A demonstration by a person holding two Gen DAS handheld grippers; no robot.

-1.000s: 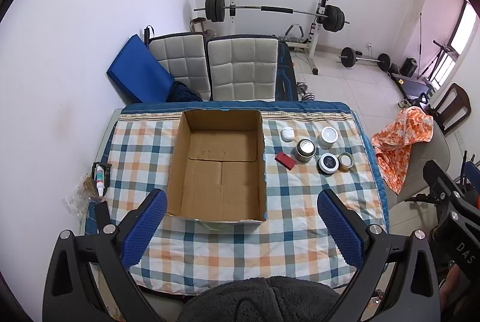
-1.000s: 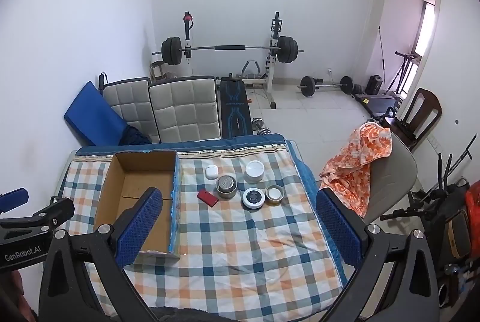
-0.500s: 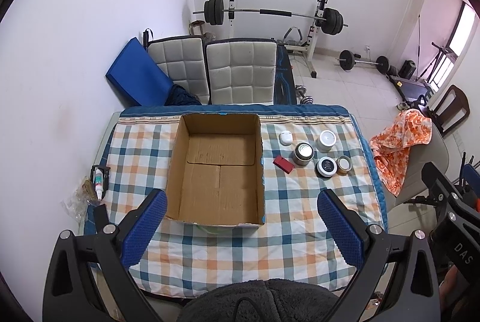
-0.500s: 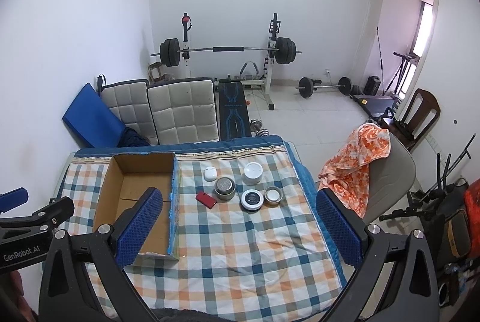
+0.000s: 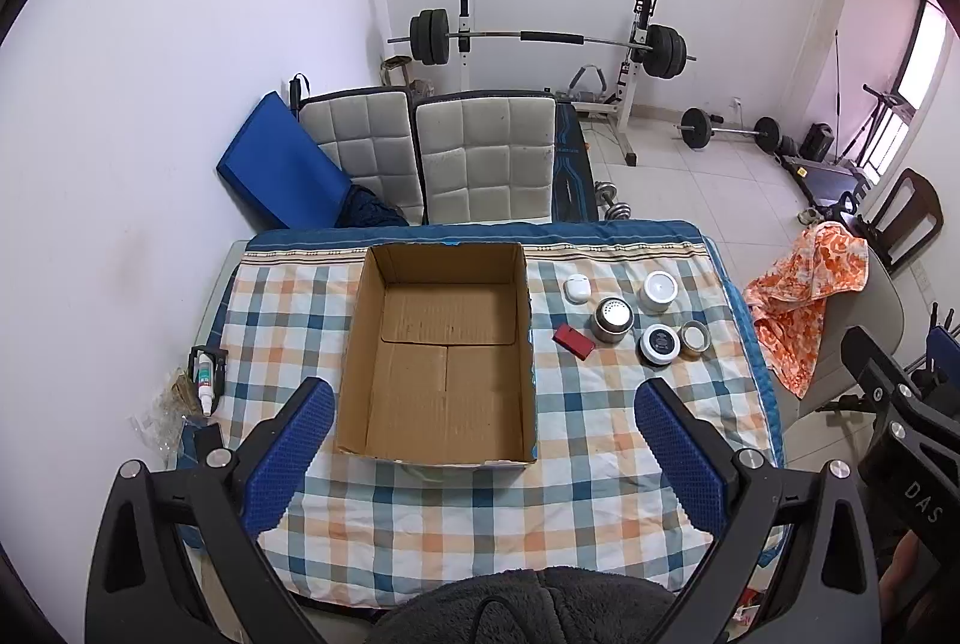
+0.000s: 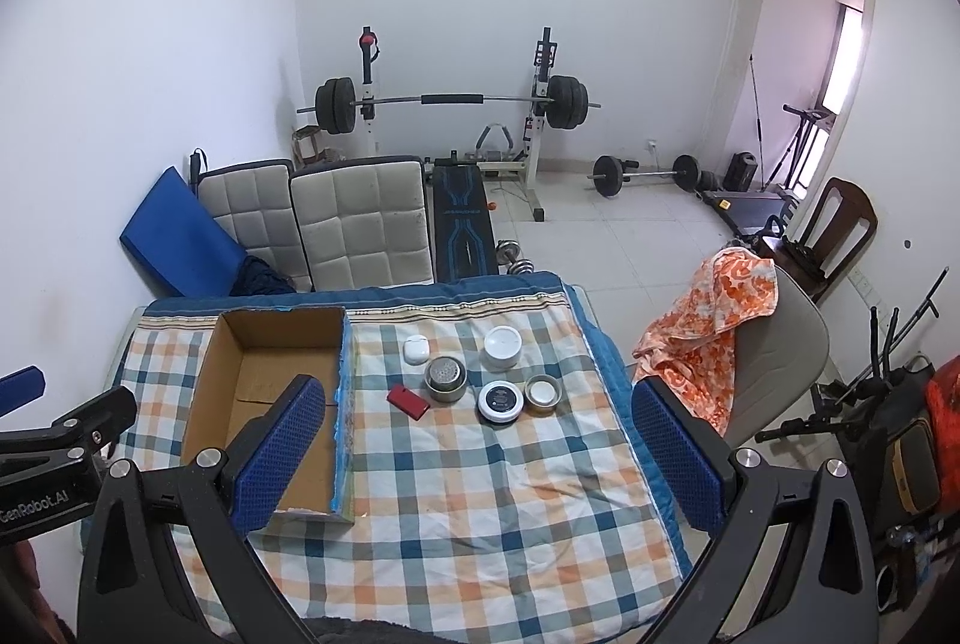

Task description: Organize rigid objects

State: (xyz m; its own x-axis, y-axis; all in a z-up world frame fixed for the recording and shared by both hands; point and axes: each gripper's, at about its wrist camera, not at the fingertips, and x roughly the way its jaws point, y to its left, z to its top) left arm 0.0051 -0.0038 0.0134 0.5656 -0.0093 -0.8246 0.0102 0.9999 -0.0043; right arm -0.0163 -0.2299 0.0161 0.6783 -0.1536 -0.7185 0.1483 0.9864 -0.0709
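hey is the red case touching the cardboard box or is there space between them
Apart. In the right wrist view, a strip of checked tablecloth shows plainly between the red case and the cardboard box.

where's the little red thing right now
The red case lies flat on the checked cloth, between the cardboard box and the metal tin, on the box's right in both views.

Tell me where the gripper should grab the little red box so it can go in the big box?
Grip the small red box across its two long edges, coming straight down from above with the right gripper. It lies flat and slanted on the checked cloth, so turn the fingers to match. The metal shaker tin stands close beside it.
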